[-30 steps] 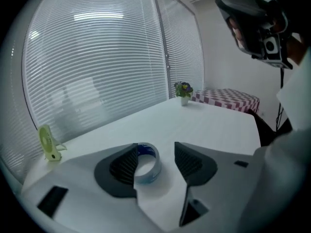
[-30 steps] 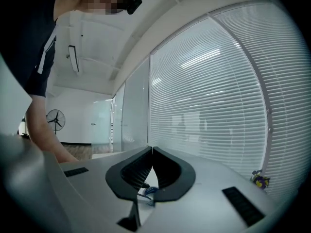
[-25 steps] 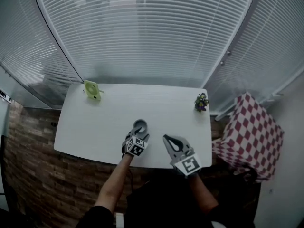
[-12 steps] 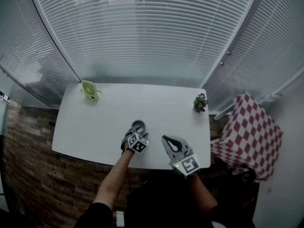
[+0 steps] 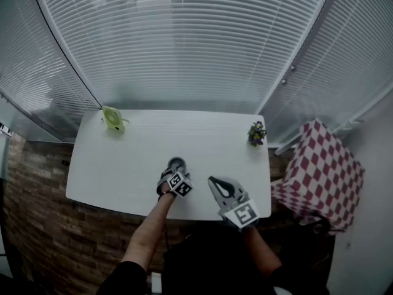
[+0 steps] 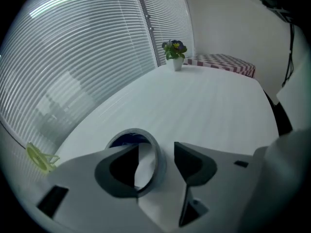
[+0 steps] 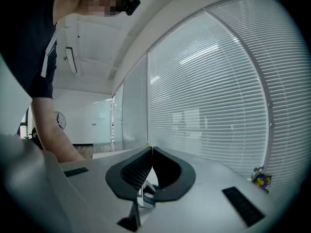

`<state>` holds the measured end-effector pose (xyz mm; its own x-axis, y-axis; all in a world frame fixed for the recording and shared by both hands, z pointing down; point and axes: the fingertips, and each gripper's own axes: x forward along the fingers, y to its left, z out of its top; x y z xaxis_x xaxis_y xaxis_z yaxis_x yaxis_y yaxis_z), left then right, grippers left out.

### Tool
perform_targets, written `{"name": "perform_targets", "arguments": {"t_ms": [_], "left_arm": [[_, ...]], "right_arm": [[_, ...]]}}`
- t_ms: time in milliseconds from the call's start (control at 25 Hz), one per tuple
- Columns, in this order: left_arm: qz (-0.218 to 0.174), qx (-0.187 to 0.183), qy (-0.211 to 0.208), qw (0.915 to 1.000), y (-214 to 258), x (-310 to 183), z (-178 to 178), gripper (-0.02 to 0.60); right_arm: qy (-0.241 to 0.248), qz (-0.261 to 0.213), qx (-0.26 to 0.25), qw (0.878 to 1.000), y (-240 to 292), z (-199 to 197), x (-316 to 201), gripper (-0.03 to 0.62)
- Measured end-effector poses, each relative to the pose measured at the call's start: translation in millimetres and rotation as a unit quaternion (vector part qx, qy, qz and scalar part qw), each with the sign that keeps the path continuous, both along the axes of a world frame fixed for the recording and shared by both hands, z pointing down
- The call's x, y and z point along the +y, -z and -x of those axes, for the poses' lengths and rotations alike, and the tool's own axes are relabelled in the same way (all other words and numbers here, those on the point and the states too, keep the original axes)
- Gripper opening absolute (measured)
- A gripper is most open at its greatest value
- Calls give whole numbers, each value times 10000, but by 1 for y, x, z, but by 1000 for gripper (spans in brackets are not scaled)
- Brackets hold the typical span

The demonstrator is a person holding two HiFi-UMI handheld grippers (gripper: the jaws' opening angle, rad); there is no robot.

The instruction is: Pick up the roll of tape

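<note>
The roll of tape (image 5: 177, 163) is a grey ring lying flat on the white table (image 5: 123, 165), near the middle of its front half. My left gripper (image 5: 174, 174) is right at it, open. In the left gripper view the left jaw sits inside the ring, the right jaw outside, and the tape's wall (image 6: 146, 132) stands between them; a gap shows beside the right jaw. The left gripper (image 6: 156, 147) has not closed on it. My right gripper (image 5: 215, 181) hovers over the table's front edge to the right, shut and empty (image 7: 152, 148).
A small green object (image 5: 113, 118) stands at the table's back left corner and a little potted plant (image 5: 256, 133) at the back right. A red-and-white checked cloth (image 5: 322, 171) covers something right of the table. Window blinds curve behind the table.
My left gripper has edged slightly forward onto the tape. The right gripper has barely moved. The head view has shifted a little.
</note>
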<state>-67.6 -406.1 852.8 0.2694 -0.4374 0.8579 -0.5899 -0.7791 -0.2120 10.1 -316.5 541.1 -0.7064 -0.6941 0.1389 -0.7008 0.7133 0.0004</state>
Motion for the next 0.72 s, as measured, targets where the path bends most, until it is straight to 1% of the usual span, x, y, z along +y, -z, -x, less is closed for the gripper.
{"name": "perform_targets", "arguments": {"t_ms": [200, 240, 320, 360, 400, 480, 600, 720], "left_arm": [[-140, -304, -167, 9993, -2, 0, 0, 208], [-195, -415, -218, 9987, -1, 0, 0, 198], [-316, -674, -383, 9965, -2, 0, 1, 153], [-353, -761, -454, 9954, -3, 0, 2, 149], [-378, -804, -494, 9948, -3, -1, 2, 146], [-441, -821, -512, 9943, -2, -3, 1, 136], [-600, -828, -548, 9932, 1, -3, -1, 116], [-687, -709, -547, 9936, 4, -4, -1, 103]], "right_arm": [[15, 26, -15, 10000, -2, 0, 0, 8], [40, 23, 66, 10000, -4, 1, 1, 8], [177, -67, 382, 9991, -7, 6, 5, 8], [242, -102, 485, 9985, -8, 8, 7, 8], [264, -97, 474, 9985, -8, 10, 7, 8], [203, -35, 325, 9993, -8, 10, 6, 8], [130, -36, 483, 9987, -10, 6, 6, 8], [65, -70, 529, 9986, -9, 0, 2, 8]]}}
